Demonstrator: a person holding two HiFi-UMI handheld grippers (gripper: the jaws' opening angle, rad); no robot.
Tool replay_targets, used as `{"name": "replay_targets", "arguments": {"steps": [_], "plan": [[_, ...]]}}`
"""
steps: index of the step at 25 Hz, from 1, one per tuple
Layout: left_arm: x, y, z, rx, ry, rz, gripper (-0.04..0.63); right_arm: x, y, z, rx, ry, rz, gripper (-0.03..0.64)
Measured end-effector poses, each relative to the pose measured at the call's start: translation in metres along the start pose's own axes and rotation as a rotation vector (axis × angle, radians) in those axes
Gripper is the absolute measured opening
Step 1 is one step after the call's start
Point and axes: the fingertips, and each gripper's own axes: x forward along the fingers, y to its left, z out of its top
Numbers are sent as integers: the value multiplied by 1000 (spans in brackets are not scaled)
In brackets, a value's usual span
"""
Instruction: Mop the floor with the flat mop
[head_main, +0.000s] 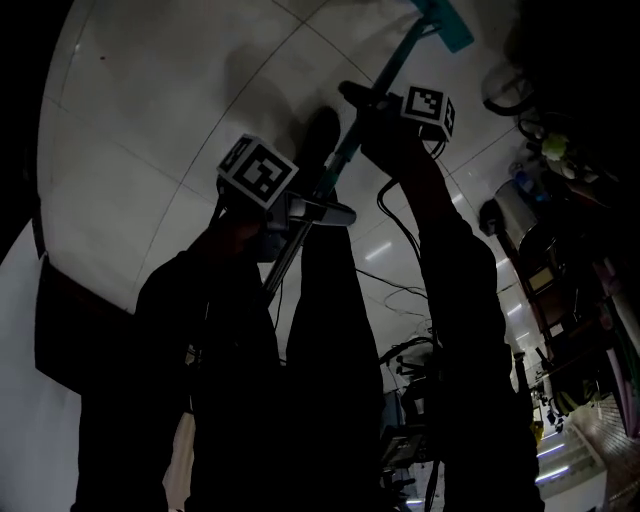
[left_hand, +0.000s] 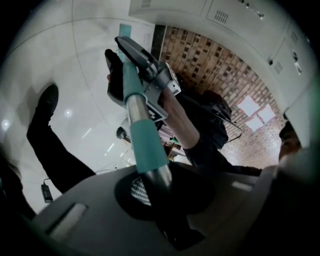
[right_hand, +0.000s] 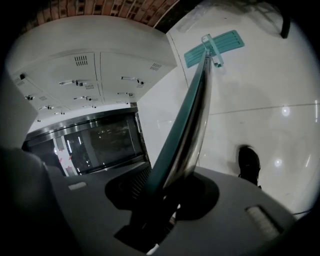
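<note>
The flat mop has a metal pole (right_hand: 192, 120) and a teal flat head (right_hand: 215, 44) lying on the white tiled floor (right_hand: 260, 90). Seen from the head view, the head (head_main: 446, 22) is at the top and the pole (head_main: 345, 160) slants down toward me. My right gripper (right_hand: 167, 192) is shut on the pole higher up. My left gripper (left_hand: 152, 187) is shut on the pole just below its teal sleeve (left_hand: 142, 135). In the head view the left gripper (head_main: 315, 210) sits below the right gripper (head_main: 370, 100). The left gripper view also shows the right gripper (left_hand: 145, 75) further along the pole.
White lockers (right_hand: 100, 75) and a dark glass-fronted cabinet (right_hand: 100, 142) stand beside the floor, with a brick wall (left_hand: 220, 75) behind. My dark shoe (right_hand: 249, 162) rests on the tiles. Cables (head_main: 400, 290) and cluttered equipment (head_main: 560, 280) lie to the right.
</note>
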Motion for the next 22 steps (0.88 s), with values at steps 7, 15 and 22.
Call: {"name": "replay_targets", "arguments": {"steps": [7, 15, 22], "plan": [[18, -4, 47, 24, 8, 65, 49, -15, 5, 55, -12, -27, 19, 152], [16, 13, 43, 13, 18, 126, 29, -11, -1, 50, -8, -17, 16, 138], [16, -7, 8, 51, 37, 106, 44, -20, 17, 20, 0, -47, 30, 140]]}}
